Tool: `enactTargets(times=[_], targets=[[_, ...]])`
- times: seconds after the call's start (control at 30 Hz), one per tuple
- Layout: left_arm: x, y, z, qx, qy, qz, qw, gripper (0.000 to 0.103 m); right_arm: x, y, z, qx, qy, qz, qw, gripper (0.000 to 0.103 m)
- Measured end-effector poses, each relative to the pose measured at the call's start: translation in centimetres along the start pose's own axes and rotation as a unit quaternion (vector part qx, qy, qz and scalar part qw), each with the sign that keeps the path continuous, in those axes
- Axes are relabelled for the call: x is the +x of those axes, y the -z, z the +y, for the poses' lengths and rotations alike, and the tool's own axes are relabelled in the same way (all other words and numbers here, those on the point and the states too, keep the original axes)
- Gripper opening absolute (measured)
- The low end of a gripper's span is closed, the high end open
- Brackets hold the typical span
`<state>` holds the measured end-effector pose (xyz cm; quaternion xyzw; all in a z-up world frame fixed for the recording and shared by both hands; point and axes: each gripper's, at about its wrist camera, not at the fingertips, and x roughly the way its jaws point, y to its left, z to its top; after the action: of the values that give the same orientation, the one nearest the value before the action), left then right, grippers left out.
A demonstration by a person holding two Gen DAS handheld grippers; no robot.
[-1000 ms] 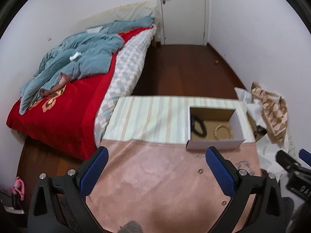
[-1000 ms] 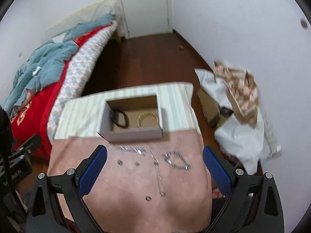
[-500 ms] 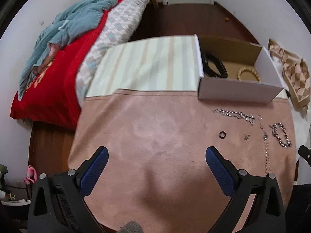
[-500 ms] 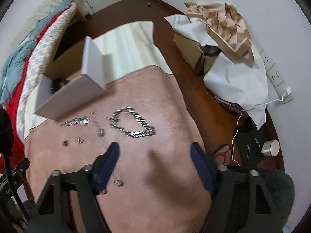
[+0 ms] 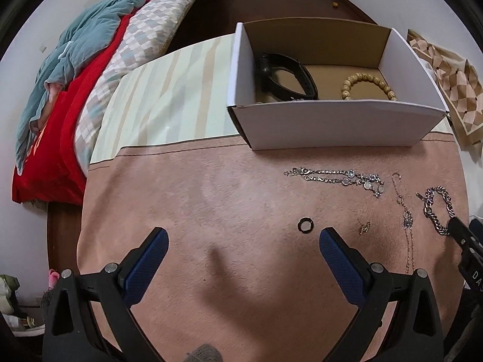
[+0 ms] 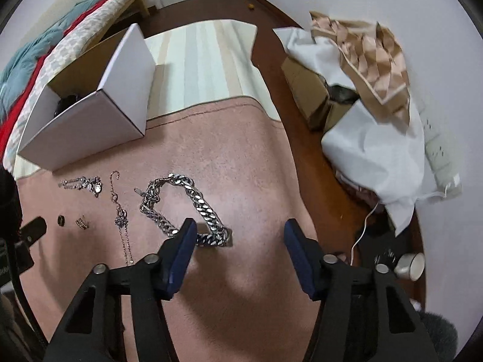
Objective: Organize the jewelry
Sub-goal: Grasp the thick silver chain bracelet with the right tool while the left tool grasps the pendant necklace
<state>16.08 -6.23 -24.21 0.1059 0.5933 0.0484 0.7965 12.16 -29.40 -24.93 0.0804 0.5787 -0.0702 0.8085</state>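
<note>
Left gripper (image 5: 243,241) spread wide over bare pink suede-like cloth (image 5: 187,199); broad unoccupied stretch ahead and to its left, as far as the seam with the pale striped cloth (image 5: 169,102).

Small dark metal ring (image 5: 305,225) flat on the pink cloth, just beyond the right blue pad. Tiny gold-toned earring (image 5: 364,228) right of it.

Right gripper (image 6: 238,233) open, holding nothing. Heavy silver curb-link chain bracelet (image 6: 184,208) in a loose loop; its near end just at the left pad (contact not resolvable). Pink cloth edge close on the right, dark wood floor (image 6: 302,126) below it.

Thin crystal-set silver bracelet (image 5: 335,178) and fine silver chain necklace (image 5: 406,220) between ring and curb chain.

White cardboard box with brown interior (image 5: 332,126) at the seam, open-topped; black band (image 5: 286,78) and tan beaded bracelet (image 5: 368,86) inside.
</note>
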Motion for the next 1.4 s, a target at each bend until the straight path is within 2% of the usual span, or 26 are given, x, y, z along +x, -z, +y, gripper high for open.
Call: enactTargets(times=[0.03,0.07,0.1,0.2,0.37,0.5,0.67,0.8,0.93,1.23,1.27,1.3,1.4], targets=[[0.1,0.1,-0.1,0.002,0.000,0.001,1.0000,0.102,-0.2,0.1,0.4,-0.014,-0.004,-0.004,1.000,0.016],[0.1,0.1,-0.2,0.005,0.000,0.002,1.0000,0.102,-0.1,0.2,1.0,-0.029,-0.003,0.003,1.000,0.011],[0.3,0.1,-0.3,0.007,0.000,0.004,1.0000,0.102,-0.1,0.4,1.7,-0.047,0.009,0.003,0.999,0.011],[0.3,0.5,-0.5,0.009,0.006,0.008,0.9999,0.102,-0.3,0.8,2.4,-0.059,0.004,0.004,0.998,0.010],[-0.2,1.6,-0.2,0.011,0.025,0.011,0.9996,0.102,-1.8,1.2,0.0,0.015,-0.058,0.011,0.998,0.009],[-1.3,3.3,-1.8,0.030,0.083,0.015,0.9960,0.102,-3.0,2.2,-1.2,0.052,-0.088,0.022,0.995,0.009],[-2.6,5.6,-5.8,0.088,0.130,0.015,0.9875,0.101,-3.6,3.9,-2.6,0.083,-0.104,0.036,0.990,0.009],[-3.2,6.6,-8.7,0.126,0.152,0.011,0.9802,0.088,-3.6,4.7,-4.1,0.108,-0.109,0.044,0.987,0.009],[-3.3,6.6,-10.4,0.151,0.150,0.001,0.9771,0.079,-3.9,4.8,-4.9,0.116,-0.106,0.041,0.987,0.009],[-2.6,7.1,-12.5,0.181,0.152,0.000,0.9716,0.028,-4.6,4.4,-6.0,0.125,-0.101,0.032,0.987,0.009],[-2.7,7.1,-12.6,0.184,0.157,0.000,0.9702,0.015,-4.7,4.4,-6.0,0.125,-0.101,0.032,0.986,0.009],[-2.7,7.1,-12.8,0.184,0.160,0.001,0.9698,0.009,-4.7,4.4,-6.1,0.125,-0.101,0.032,0.986,0.009],[-2.8,7.1,-12.5,0.185,0.164,0.000,0.9690,0.009,-4.8,4.4,-6.1,0.127,-0.102,0.030,0.986,0.009]])
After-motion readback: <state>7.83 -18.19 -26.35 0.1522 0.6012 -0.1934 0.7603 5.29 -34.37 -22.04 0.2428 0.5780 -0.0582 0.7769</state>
